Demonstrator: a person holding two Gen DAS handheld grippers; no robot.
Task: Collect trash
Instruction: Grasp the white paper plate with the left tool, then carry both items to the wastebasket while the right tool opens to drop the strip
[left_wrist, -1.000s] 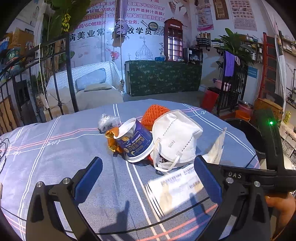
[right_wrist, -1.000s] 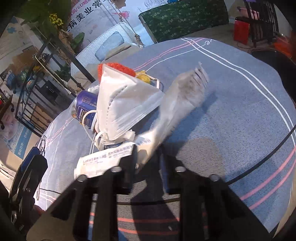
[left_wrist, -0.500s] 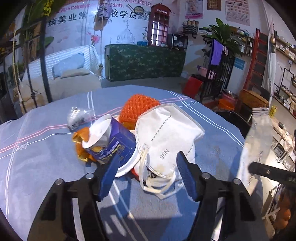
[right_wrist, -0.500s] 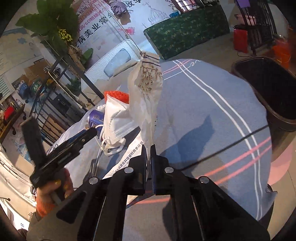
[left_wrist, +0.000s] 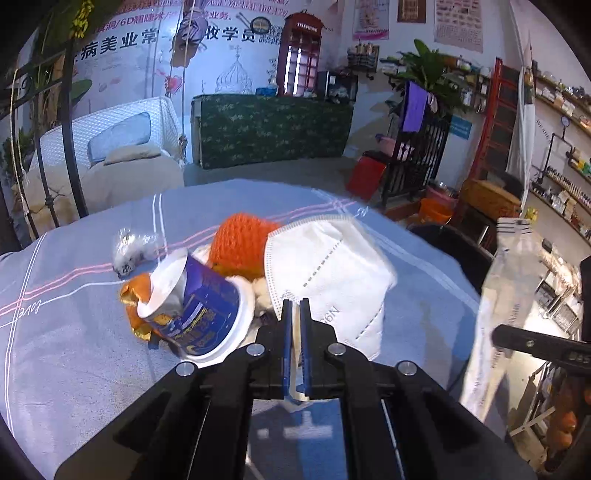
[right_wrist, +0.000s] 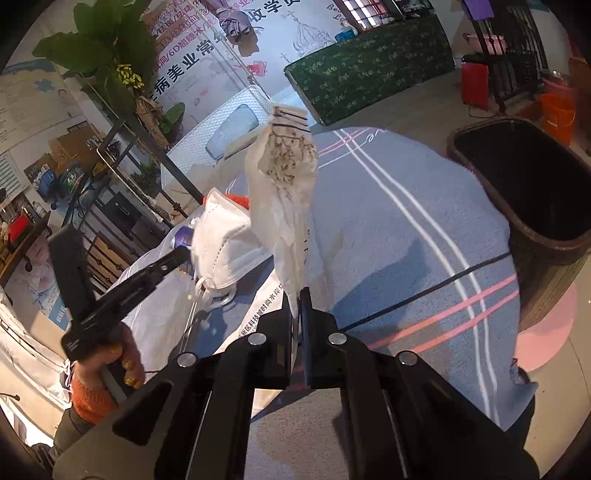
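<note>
White mask (left_wrist: 328, 273) pinched in the closed left hand-held gripper (left_wrist: 295, 314); right hand-held gripper (right_wrist: 297, 295) clamping plastic wrapper (right_wrist: 284, 184).

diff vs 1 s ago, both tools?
The right tool lifted the white plastic bag off the table, pinched; it now hangs beside the black bin. The left tool advanced to the N95 mask and shut on its strap end. The cup and orange knit stayed put.
</note>
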